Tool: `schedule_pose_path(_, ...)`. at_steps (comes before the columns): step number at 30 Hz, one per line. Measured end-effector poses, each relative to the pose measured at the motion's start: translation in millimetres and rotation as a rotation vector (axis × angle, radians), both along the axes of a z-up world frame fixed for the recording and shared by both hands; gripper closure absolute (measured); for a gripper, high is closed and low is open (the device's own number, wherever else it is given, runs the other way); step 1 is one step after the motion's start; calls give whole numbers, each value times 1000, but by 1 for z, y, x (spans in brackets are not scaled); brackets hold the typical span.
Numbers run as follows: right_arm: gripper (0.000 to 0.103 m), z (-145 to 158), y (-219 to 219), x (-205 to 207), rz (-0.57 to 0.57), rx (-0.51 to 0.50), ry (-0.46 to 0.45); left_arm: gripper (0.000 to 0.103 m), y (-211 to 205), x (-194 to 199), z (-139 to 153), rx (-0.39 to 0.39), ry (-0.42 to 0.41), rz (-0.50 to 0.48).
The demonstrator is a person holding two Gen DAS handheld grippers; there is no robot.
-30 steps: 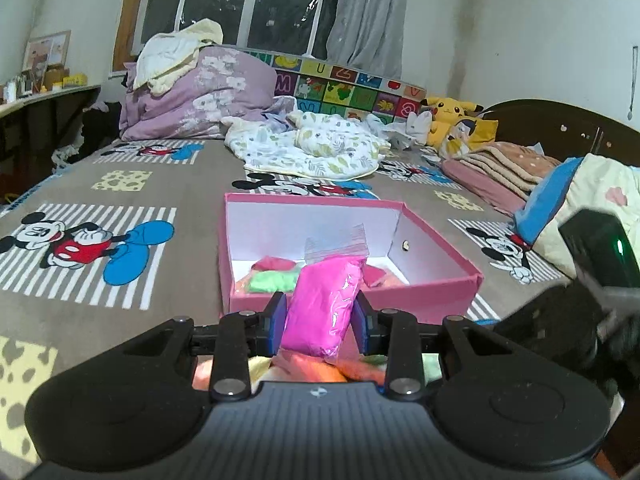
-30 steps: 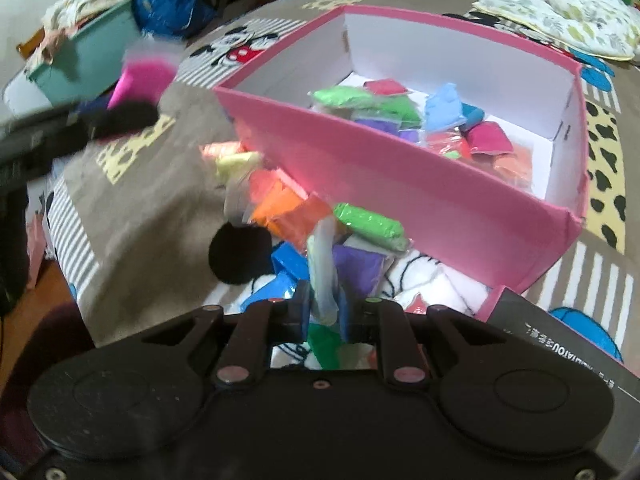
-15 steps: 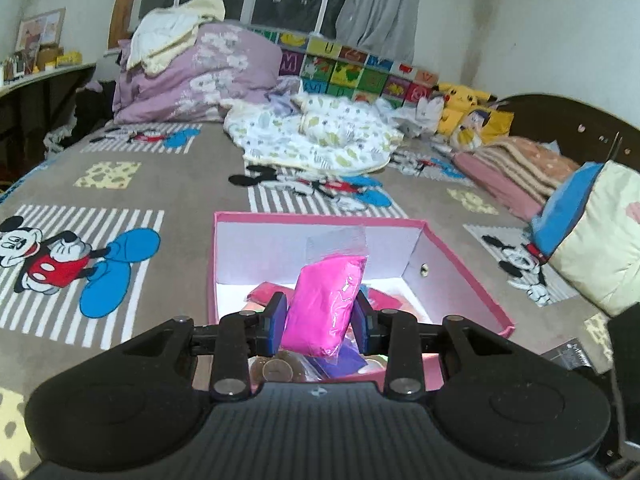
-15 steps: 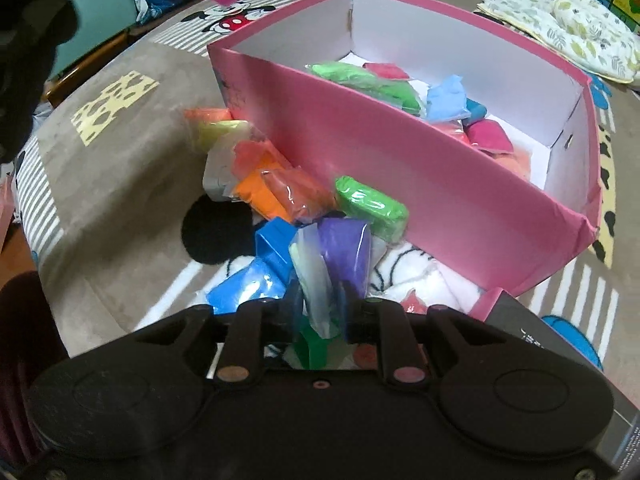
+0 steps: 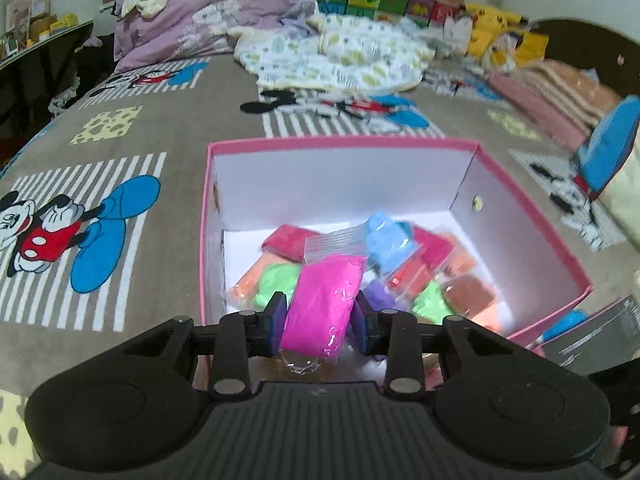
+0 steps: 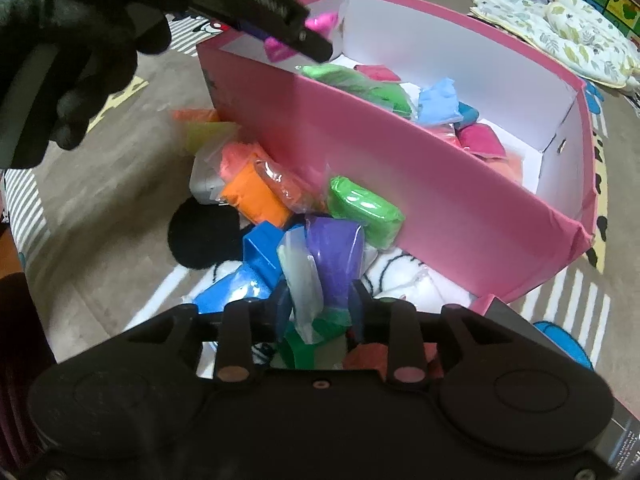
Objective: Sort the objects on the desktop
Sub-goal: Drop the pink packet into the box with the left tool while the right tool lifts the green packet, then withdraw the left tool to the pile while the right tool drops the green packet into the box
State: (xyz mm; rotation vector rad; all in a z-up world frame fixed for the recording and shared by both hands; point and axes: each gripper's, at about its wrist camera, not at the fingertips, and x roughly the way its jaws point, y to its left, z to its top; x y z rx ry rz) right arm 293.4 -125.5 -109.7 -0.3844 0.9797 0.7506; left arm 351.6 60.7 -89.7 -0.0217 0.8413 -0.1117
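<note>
Left gripper clenches a magenta clay packet above the pink box, near its front edge. Right gripper, jaws just opening, straddles a purple packet in the pile outside the box's front wall. Both look soft and light with slippery film, best pinched mid-body

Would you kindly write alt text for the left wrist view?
The left gripper holds a magenta clay packet over an open pink box of coloured packets. The box sits on a cartoon-mouse bedspread.
</note>
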Motion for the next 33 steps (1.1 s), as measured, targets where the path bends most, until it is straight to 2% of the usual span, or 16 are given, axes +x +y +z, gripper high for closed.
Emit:
schedule_pose_path(5,74,2,-1,2,-11,1,-14,70,-6,4,-5,49,29,-4)
schedule_pose_path(8,71,4,-1,3,-22,-5,-20,68,-6,5,-4,36,34,11)
schedule_pose_path(10,70,4,-2,4,-28,-8,-26,56,-7,5,-3,36,37,8)
schedule_pose_path(11,69,4,-2,4,-29,-8,-26,46,-7,5,-2,35,32,12)
schedule_pose_path(12,69,5,-2,4,-32,-7,-27,42,-7,5,-1,33,29,20)
schedule_pose_path(16,68,6,-4,6,-43,1,-24,42,-4,0,3,8,12,33)
schedule_pose_path(20,68,7,-8,11,-71,30,-2,42,-2,-15,12,-20,-41,37)
schedule_pose_path(23,69,8,-9,13,-84,45,5,42,-3,-36,17,-8,-105,56)
schedule_pose_path(28,69,8,-8,11,-77,41,-8,42,-1,-88,28,-29,-237,113)
schedule_pose_path(33,73,12,-9,11,-79,48,-20,42,-1,-134,22,-47,-308,135)
